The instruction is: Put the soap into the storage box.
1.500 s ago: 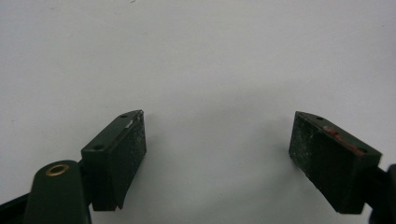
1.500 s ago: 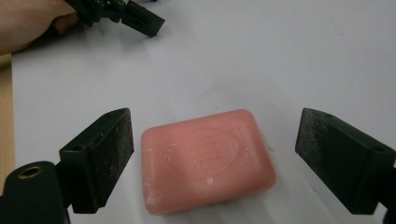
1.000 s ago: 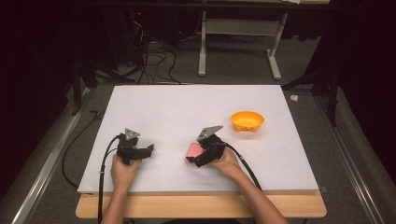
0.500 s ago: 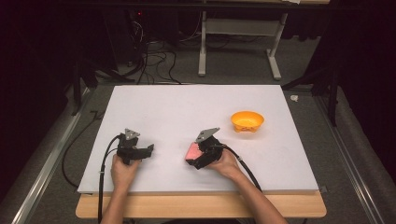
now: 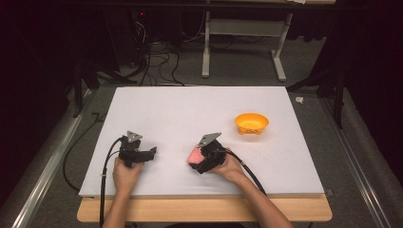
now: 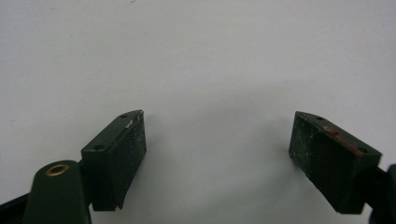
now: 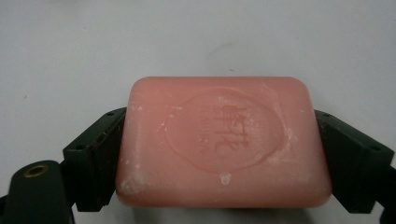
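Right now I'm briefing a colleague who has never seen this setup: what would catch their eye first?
Probably the pink soap bar, gripped between the jaws of the right gripper near the front middle of the white table; a round stamp is pressed into its face. Next, the orange bowl sitting alone farther back to the right. The left gripper rests at the front left, jaws wide apart around nothing.

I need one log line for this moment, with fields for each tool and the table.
left tool: open, holds nothing | right tool: shut on pink soap bar | orange bowl: on white table, apart from both tools
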`<state>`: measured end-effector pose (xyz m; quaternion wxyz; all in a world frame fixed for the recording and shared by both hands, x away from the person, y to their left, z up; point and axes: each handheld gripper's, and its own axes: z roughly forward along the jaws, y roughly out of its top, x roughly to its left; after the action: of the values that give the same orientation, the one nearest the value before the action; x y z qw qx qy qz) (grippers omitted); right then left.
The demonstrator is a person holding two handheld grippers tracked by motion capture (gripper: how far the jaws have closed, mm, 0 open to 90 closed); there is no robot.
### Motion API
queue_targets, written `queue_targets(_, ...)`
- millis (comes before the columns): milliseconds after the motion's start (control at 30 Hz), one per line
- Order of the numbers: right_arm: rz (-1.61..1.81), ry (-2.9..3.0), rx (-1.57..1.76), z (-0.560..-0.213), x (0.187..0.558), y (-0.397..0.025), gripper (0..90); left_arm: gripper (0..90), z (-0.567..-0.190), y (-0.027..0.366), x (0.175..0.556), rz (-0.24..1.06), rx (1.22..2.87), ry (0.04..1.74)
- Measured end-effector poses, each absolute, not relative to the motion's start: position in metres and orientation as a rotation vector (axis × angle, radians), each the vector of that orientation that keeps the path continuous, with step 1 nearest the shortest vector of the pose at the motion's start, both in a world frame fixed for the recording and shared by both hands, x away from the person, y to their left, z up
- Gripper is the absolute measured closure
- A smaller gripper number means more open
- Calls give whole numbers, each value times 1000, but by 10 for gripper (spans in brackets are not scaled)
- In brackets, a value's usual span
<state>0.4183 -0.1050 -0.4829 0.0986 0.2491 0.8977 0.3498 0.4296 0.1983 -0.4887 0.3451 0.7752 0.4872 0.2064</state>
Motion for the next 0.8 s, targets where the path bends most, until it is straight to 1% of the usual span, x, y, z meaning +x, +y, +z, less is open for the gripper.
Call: queue_targets(800,1044,2661,749,-481,413,-103,137,193,-489,198,430,536,2013,1265)
